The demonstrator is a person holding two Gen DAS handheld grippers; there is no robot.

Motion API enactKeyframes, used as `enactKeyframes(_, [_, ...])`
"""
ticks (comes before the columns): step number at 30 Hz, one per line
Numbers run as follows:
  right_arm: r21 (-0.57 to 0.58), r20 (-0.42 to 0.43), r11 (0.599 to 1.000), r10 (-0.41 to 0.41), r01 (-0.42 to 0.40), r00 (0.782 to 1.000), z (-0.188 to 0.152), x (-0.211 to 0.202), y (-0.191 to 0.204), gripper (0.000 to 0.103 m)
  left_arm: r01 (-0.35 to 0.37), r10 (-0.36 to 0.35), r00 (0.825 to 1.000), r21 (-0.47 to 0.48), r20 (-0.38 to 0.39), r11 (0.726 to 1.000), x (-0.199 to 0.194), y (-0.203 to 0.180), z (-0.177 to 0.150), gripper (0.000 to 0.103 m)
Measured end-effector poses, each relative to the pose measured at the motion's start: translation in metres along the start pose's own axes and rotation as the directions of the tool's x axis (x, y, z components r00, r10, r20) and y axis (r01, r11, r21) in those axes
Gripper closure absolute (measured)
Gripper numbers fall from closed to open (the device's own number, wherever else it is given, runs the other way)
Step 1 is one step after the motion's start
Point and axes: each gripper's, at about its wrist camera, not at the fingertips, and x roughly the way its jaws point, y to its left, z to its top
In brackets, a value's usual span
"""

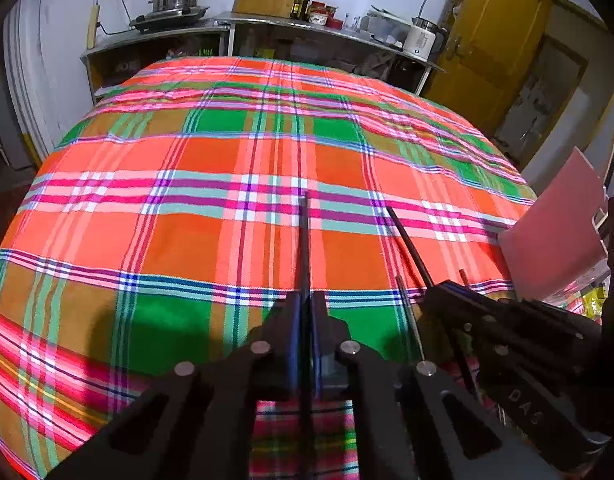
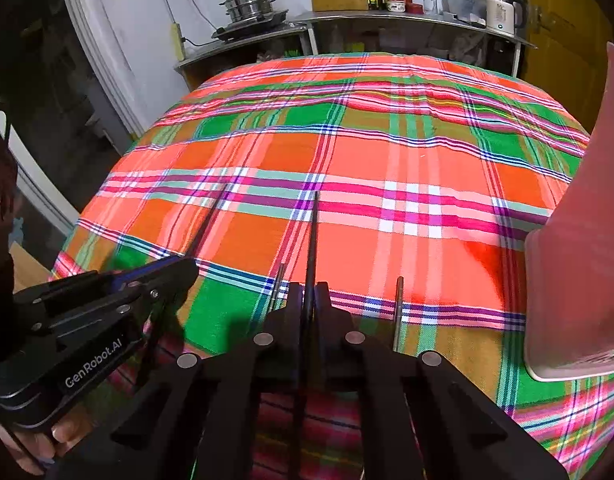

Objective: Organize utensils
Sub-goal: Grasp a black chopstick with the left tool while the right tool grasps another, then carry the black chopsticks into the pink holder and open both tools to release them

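Both tools are clamped shut on a dark chopstick: the left tool (image 1: 305,308) holds one chopstick (image 1: 304,240) at lower centre, the right tool (image 2: 309,300) another chopstick (image 2: 313,236). The pink holder (image 2: 579,240) at the right edge of the plaid-covered counter (image 2: 367,152) likely awaits them, so sorting looks barely begun.

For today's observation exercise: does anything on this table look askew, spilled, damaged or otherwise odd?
Nothing is spilled or broken. Each set of tongs, left and right, is shut on one dark chopstick. Two loose sticks lie unpaired on the plaid cloth.
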Motion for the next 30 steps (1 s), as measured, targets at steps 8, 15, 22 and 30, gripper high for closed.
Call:
enactKeyframes(8, [-0.016, 0.08, 0.999, 0.038, -0.036, 0.996, 0.007, -0.038, 0.007, 0.098, 0.035, -0.035, 0.997, 0.005, 0.07, 0.999, -0.039, -0.003, 0.009, 0.097])
enactKeyframes(15, [-0.023, 0.18, 0.998, 0.063, -0.06, 0.982, 0.017, -0.083, 0.01, 0.098, 0.067, -0.07, 0.986, 0.028, 0.154, 0.997, -0.085, -0.012, 0.019, 0.097])
enactKeyframes(22, [-0.019, 0.255, 0.997, 0.076, -0.073, 0.964, 0.016, -0.122, 0.008, 0.098, 0.091, -0.102, 0.972, 0.06, 0.21, 0.994, -0.123, -0.026, 0.022, 0.097])
enactKeyframes(30, [-0.008, 0.334, 0.997, 0.078, -0.08, 0.939, 0.007, -0.165, 0.0, 0.098, 0.121, -0.14, 0.961, 0.093, 0.239, 0.988, -0.149, -0.044, 0.024, 0.097])
